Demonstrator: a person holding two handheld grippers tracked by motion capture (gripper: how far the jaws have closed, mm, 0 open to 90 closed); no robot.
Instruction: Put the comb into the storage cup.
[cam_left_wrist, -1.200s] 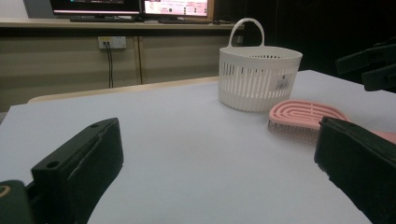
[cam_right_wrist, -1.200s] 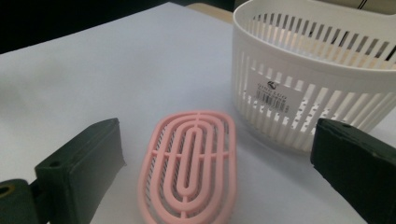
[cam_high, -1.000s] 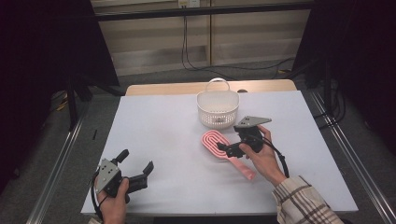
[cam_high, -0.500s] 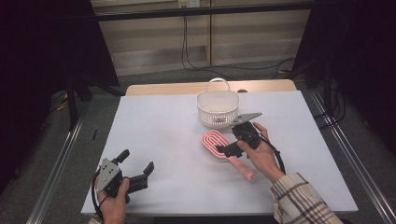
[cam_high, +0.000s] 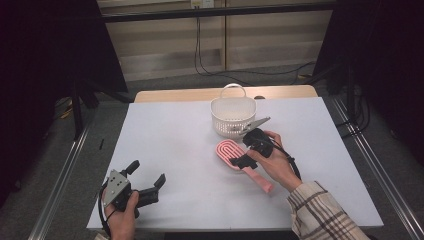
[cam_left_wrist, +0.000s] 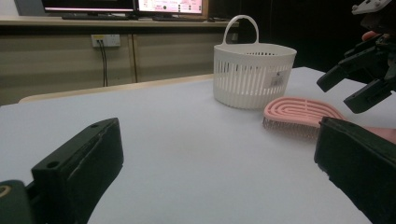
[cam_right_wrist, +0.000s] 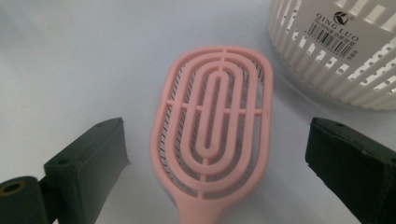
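Lying flat on the white table (cam_high: 180, 145) in the high view, the pink plastic paddle hairbrush with looped oval ribs (cam_high: 240, 162) points its head toward the white slotted plastic basket (cam_high: 233, 117), and your right gripper (cam_high: 248, 152) hovers over its neck, jaws spread. Your left gripper (cam_high: 147, 182) rests wide open near the table's front left corner, well apart from it. In the left gripper view, the brush (cam_left_wrist: 299, 114) sits bristles down just beside the basket (cam_left_wrist: 252, 74). In the right gripper view, its head (cam_right_wrist: 217, 126) lies between your parted jaws, untouched.
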